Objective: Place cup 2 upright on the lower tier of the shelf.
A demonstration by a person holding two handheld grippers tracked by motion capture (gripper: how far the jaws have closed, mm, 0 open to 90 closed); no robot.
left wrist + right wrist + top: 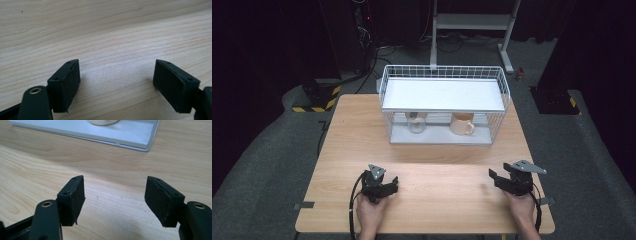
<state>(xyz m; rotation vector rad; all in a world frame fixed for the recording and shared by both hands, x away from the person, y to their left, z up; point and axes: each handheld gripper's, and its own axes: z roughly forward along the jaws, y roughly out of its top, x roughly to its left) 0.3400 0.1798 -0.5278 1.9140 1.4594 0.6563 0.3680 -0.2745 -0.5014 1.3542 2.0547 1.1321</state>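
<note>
Left hand-held gripper (393, 184) low over table (442, 185), jaws apart; right hand-held gripper (493, 176) likewise.

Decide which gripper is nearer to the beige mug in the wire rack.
Right. The right gripper sits slightly right of and below the beige mug; the left gripper lies farther off, down-left across the table.

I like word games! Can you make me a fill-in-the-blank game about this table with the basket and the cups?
1. The white wire basket stands on a table made of ____.
2. On the basket's bottom shelf stand a clear glass and a cream ____.
3. Both the left hand-held gripper and the right hand-held gripper have their jaws ____.

Missing words: wood; mug; open
</note>
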